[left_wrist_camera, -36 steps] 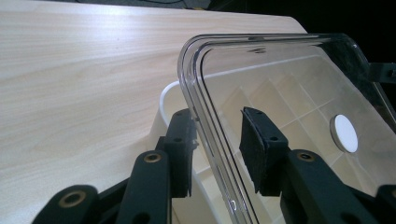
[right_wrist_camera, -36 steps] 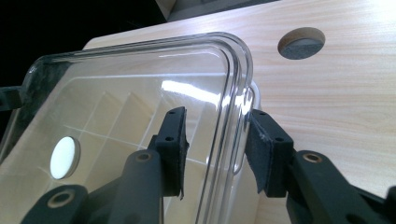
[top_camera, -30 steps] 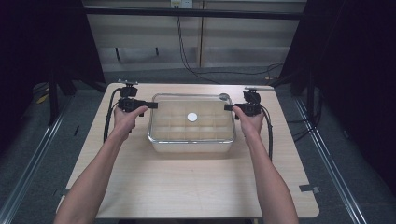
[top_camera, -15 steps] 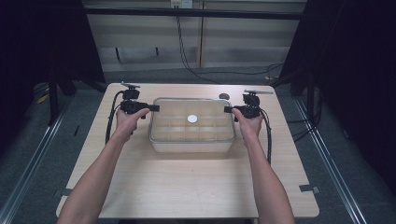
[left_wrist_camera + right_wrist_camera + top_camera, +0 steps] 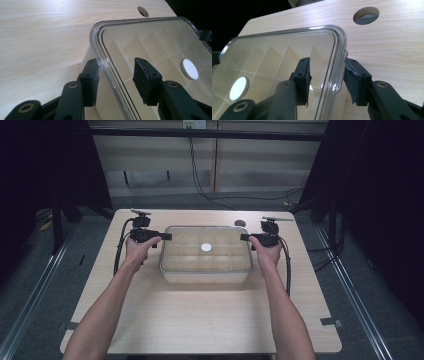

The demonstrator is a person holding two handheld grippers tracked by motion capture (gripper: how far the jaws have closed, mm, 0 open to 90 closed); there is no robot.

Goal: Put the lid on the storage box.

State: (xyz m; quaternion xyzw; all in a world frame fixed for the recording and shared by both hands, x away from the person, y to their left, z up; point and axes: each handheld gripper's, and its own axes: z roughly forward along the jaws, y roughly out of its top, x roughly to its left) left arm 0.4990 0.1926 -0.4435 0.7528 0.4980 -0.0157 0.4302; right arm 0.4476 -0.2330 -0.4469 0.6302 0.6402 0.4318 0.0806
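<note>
table (image 5: 200, 320) | clear lidded box (image 5: 206, 254) centred toward far edge, long axis left-right | left gripper (image 5: 165, 237) astride left short rim, jaws just been opening, pads off lid (image 5: 155, 50) | right gripper (image 5: 246, 237) astride right rim, gaps visible, no clamp

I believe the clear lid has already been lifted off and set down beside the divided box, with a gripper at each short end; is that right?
Not quite. The clear lid sits on the divided box, not beside it; the left gripper view shows its rim over the box wall. The left gripper and right gripper do straddle the rim at the short ends.
</note>
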